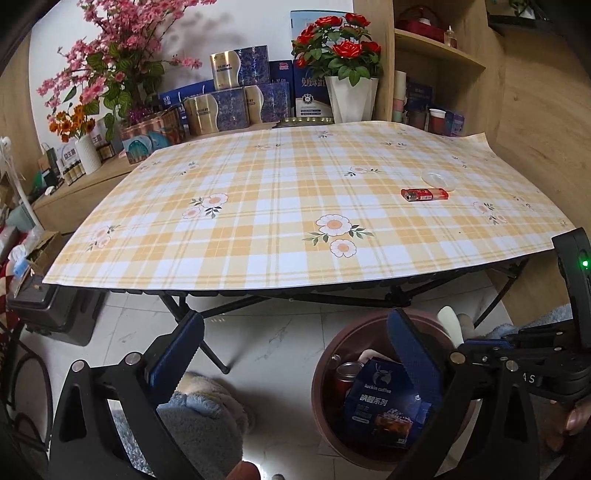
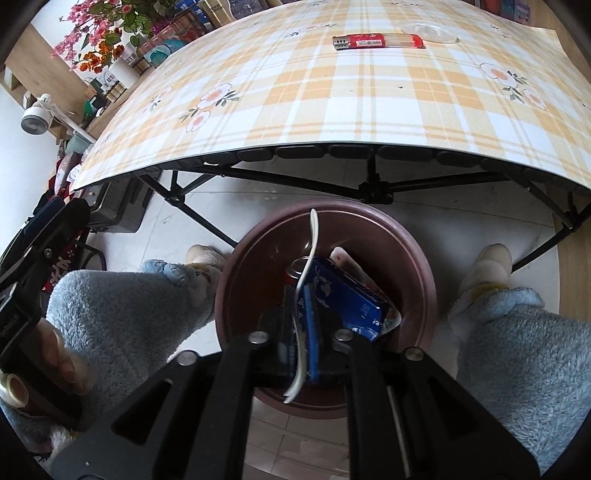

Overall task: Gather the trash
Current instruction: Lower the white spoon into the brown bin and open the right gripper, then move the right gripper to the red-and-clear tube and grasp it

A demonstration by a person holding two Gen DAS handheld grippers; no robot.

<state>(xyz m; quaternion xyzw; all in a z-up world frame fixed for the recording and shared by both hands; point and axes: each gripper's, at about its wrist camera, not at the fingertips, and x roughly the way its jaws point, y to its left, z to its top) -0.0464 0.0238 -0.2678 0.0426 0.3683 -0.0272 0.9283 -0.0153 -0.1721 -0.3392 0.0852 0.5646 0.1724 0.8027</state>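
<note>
The right gripper [image 2: 301, 325] hangs over the round brown plastic bin [image 2: 417, 266] on the tiled floor, its fingers pinched on a thin white plastic spoon [image 2: 313, 236] that stands above a dark blue coffee box [image 2: 347, 295] and a red can [image 2: 295, 267] (both already inside the bin). The left gripper [image 1: 295, 354] has its fingers spread wide, holding nothing. A red lighter [image 1: 424, 194] and a clear plastic lid [image 1: 438, 180] lie on the yellow plaid counter [image 1: 258, 206].

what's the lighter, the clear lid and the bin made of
Lighter: see-through red plastic body, metal cap by its grey shine.
Clear lid: thin transparent plastic, the cloth shows through it.
Bin: likely moulded plastic, smooth brown wall with a dull sheen.
</note>
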